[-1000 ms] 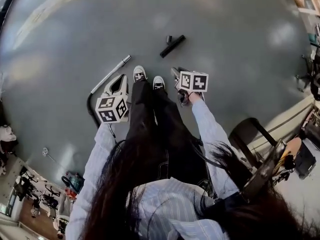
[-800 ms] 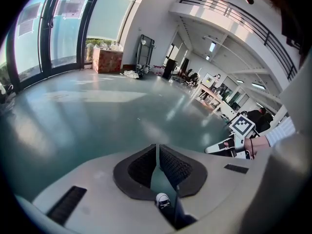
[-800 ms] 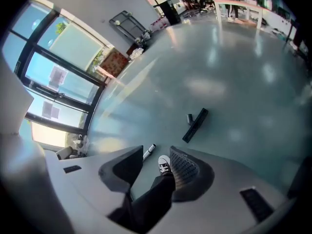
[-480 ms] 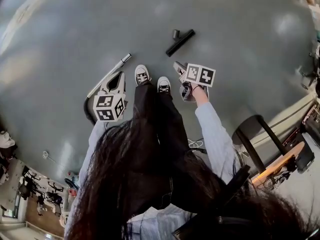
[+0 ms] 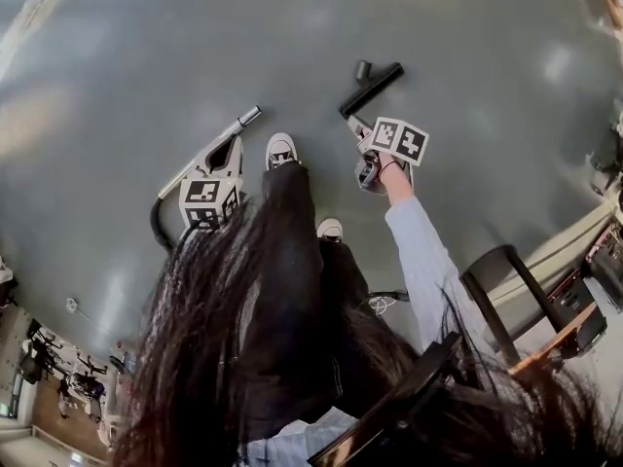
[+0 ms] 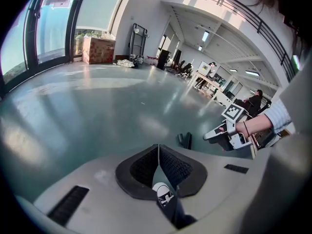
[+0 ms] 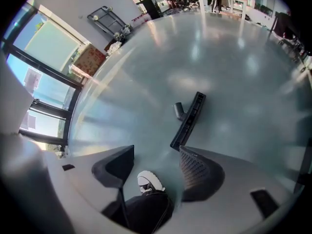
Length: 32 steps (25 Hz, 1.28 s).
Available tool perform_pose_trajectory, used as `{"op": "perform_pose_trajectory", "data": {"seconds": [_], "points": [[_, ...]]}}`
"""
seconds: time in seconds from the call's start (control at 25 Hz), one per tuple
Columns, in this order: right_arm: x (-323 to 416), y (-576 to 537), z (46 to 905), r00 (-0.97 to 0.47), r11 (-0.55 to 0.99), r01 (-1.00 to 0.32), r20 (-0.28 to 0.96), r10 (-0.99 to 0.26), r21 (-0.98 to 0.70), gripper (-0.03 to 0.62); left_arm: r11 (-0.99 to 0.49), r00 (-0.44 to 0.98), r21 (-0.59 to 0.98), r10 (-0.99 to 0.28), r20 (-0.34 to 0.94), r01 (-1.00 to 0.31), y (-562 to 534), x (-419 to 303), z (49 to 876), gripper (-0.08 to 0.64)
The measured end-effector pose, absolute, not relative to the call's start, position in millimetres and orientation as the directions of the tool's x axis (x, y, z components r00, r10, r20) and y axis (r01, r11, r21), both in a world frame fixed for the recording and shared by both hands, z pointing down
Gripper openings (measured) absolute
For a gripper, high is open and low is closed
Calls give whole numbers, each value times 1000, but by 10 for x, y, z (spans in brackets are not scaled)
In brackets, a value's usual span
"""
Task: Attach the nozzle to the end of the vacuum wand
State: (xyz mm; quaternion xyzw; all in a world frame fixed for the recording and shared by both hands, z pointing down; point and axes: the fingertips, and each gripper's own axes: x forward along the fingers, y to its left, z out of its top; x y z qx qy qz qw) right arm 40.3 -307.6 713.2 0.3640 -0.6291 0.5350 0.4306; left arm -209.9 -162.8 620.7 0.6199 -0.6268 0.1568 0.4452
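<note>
Black plastic on grey floor [image 5: 146, 47] — that's the floor-brush nozzle [image 5: 370, 88], upper middle of the head view. Its long bar slants from lower left to upper right, and the round collar juts off its upper-left side.

Nearer by far is the right gripper [image 5: 352, 128], with its fingertips just below and left of the bar's near end, close but not touching. Down the right gripper view, the floor-brush nozzle [image 7: 189, 112] lies just above the gap. Its near end sits almost over the right-hand pad, the bar runs up and to the right, and the collar is on the left. The right gripper [image 7: 156, 150] has just been opening its jaws and they stand wide, with only floor and the person's shoe [image 7: 147, 181] showing between them.

Over at left centre the left gripper [image 5: 236, 142] hangs above the silver vacuum wand [image 5: 243, 120], whose open tip points up and right toward the nozzle. In its own view the left gripper [image 6: 158, 147] has its pads pressed together, holding nothing.

My read — the right hand needs a short push up-frame, straddling the bar across its narrow width.
</note>
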Motion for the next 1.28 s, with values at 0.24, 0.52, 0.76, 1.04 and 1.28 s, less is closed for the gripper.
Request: {"op": "perform_pose_trajectory", "data": {"seconds": [0.24, 0.52, 0.76, 1.04, 1.28], "points": [[669, -3275, 7955, -314, 130, -944, 947, -71, -303, 288, 281, 85, 344, -652, 753, -896, -1196, -2124, 6890, 8], [936, -3503, 8537, -201, 80, -978, 969, -141, -191, 299, 329, -8, 297, -681, 732, -896, -865, -2254, 7421, 8], [859, -3769, 8951, -245, 21, -969, 953, -178, -246, 300, 370, -76, 290, -720, 689, -883, -983, -2423, 7879, 8], [890, -3588, 9231, -288, 163, -950, 948, -135, -265, 299, 242, -43, 203, -737, 675, -949, -952, -2294, 8141, 146], [856, -3580, 9297, -322, 268, -923, 936, -142, -276, 291, 188, -36, 124, -674, 738, -974, -655, -2155, 8449, 164]]}}
